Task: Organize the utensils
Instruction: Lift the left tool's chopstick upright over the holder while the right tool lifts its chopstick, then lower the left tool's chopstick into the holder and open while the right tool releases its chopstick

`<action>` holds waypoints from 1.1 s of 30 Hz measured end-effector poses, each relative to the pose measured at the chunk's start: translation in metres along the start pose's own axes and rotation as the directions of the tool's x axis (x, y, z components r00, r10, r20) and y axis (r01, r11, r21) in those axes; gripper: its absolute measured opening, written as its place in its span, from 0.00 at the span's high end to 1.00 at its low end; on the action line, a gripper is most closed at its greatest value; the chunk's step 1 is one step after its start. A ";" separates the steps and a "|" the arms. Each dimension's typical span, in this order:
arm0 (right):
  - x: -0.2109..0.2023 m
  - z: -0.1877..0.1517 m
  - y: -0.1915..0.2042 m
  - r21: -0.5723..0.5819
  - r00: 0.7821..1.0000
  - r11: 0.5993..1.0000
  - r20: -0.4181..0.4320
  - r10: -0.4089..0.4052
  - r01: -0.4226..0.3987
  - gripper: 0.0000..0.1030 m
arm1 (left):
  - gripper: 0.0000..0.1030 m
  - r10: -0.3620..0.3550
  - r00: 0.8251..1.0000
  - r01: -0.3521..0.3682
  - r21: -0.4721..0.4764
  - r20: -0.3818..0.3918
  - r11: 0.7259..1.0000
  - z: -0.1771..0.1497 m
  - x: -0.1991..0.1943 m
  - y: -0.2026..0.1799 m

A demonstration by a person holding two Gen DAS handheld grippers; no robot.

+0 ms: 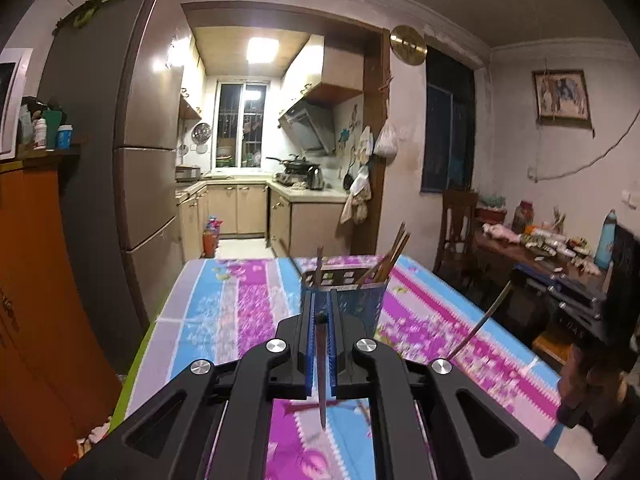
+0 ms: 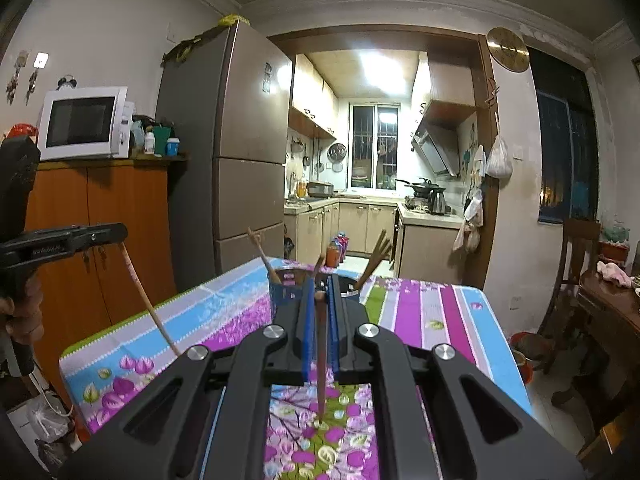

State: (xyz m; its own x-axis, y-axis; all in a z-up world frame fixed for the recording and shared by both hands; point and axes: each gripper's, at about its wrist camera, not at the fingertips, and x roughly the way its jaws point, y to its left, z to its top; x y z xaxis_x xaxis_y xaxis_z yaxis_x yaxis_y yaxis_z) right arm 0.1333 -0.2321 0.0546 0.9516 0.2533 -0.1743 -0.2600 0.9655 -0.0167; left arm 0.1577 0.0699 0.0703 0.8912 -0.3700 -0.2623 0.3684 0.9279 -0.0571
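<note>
Nearest the lens, clamped tight between the blue pads of the left gripper (image 1: 320, 300): one dark chopstick (image 1: 321, 372), held near its thick end, thin tip hanging down above the flowered tablecloth (image 1: 224, 312); gripped that way probably to go into the holder tip first; same picture on the other side, right gripper (image 2: 320, 286) shut on a brown chopstick (image 2: 321, 364), tip also down over the cloth; ahead of both, on the table, the blue utensil holder (image 1: 360, 300) with several compartments, already a few chopsticks (image 1: 394, 254) leaning inside; both held sticks clearly apart from it, not yet above any compartment; seen from the right wrist, the left stick slanting down at far left.
</note>
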 end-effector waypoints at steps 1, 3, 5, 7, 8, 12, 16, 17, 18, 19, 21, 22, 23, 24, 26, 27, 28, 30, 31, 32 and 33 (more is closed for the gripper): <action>0.001 0.004 -0.001 0.002 1.000 1.000 0.002 0.005 -0.005 0.95 | 0.94 -0.007 1.000 0.007 0.001 0.006 1.000 0.005 0.000 -0.001; 0.001 0.009 -0.003 0.004 1.000 1.000 0.007 0.008 -0.008 0.95 | 0.94 -0.020 1.000 0.020 0.016 0.016 1.000 0.013 0.002 -0.006; 0.002 0.013 -0.004 0.009 1.000 1.000 0.009 0.014 -0.014 0.95 | 0.94 -0.027 0.999 0.026 0.030 0.020 0.999 0.017 0.004 -0.010; 0.003 0.016 -0.005 0.018 1.000 1.000 0.007 0.023 -0.023 0.95 | 0.94 -0.040 0.999 0.039 0.038 0.026 0.999 0.022 0.007 -0.015; 0.003 0.020 -0.005 0.022 1.000 0.999 0.009 0.029 -0.029 0.95 | 0.94 -0.050 0.998 0.049 0.038 0.031 0.998 0.027 0.010 -0.018; 0.003 0.039 -0.009 0.038 0.998 0.998 0.033 0.045 -0.046 0.95 | 0.94 -0.081 0.995 0.078 0.043 0.065 0.996 0.048 0.013 -0.027; -0.001 0.069 -0.014 0.044 0.994 0.998 0.092 0.050 -0.055 0.95 | 0.94 -0.094 0.988 0.087 0.060 0.125 0.994 0.079 0.017 -0.037; 0.000 0.079 -0.016 0.044 0.993 0.998 0.110 0.047 -0.052 0.95 | 0.94 -0.097 0.984 0.088 0.063 0.149 0.994 0.091 0.019 -0.040; 0.001 0.087 -0.018 0.045 0.991 0.998 0.125 0.044 -0.050 0.95 | 0.94 -0.095 0.982 0.085 0.068 0.164 0.994 0.097 0.020 -0.043; 0.002 0.095 -0.020 0.048 0.989 0.998 0.140 0.043 -0.050 0.95 | 0.94 -0.088 0.978 0.075 0.077 0.190 0.994 0.107 0.023 -0.046; 0.007 0.114 -0.026 0.051 0.983 0.998 0.179 0.033 -0.043 0.95 | 0.93 -0.068 0.971 0.047 0.095 0.229 0.994 0.125 0.032 -0.050; 0.010 0.121 -0.028 0.052 0.981 0.998 0.192 0.027 -0.038 0.95 | 0.93 -0.061 0.970 0.039 0.098 0.236 0.994 0.131 0.037 -0.053; 0.018 0.130 -0.031 0.060 0.978 0.997 0.205 0.026 -0.039 0.95 | 0.93 -0.050 0.968 0.025 0.100 0.247 0.995 0.139 0.047 -0.054; 0.025 0.137 -0.035 0.069 0.977 0.997 0.213 0.027 -0.043 0.95 | 0.93 -0.044 0.967 0.019 0.102 0.253 0.995 0.145 0.054 -0.054; 0.043 0.146 -0.040 0.067 0.974 0.997 0.228 0.008 -0.024 0.95 | 0.93 -0.027 0.963 -0.002 0.107 0.268 0.994 0.153 0.070 -0.054; 0.054 0.149 -0.043 0.073 0.973 0.997 0.230 0.001 -0.018 0.95 | 0.93 -0.026 0.961 -0.003 0.105 0.277 0.994 0.157 0.080 -0.053; 0.061 0.150 -0.046 0.079 0.973 0.997 0.230 -0.002 -0.017 0.95 | 0.93 -0.019 0.958 -0.010 0.101 0.285 0.995 0.160 0.091 -0.051; 0.086 0.149 -0.054 0.100 0.975 0.995 0.221 -0.017 -0.006 0.95 | 0.93 -0.004 0.957 -0.023 0.090 0.290 0.996 0.164 0.112 -0.046; 0.098 0.147 -0.058 0.114 0.977 0.993 0.213 -0.019 -0.005 0.95 | 0.94 -0.007 0.957 -0.017 0.079 0.290 0.997 0.164 0.123 -0.043; 0.106 0.145 -0.060 0.124 0.978 0.992 0.209 -0.021 -0.005 0.95 | 0.94 -0.007 0.958 -0.013 0.068 0.286 0.998 0.164 0.135 -0.040; 0.117 0.140 -0.064 0.139 0.980 0.990 0.199 -0.019 -0.009 0.95 | 0.93 0.004 0.960 -0.022 0.063 0.281 0.998 0.162 0.145 -0.038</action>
State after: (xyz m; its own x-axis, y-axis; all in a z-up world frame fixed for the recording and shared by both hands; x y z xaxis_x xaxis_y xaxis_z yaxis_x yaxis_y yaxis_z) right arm 0.2838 -0.2559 0.1735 0.9699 0.2420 0.0257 -0.2433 0.9622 0.1221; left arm 0.3159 -0.0262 0.1901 0.9310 -0.3646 0.0185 0.3645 0.9311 0.0095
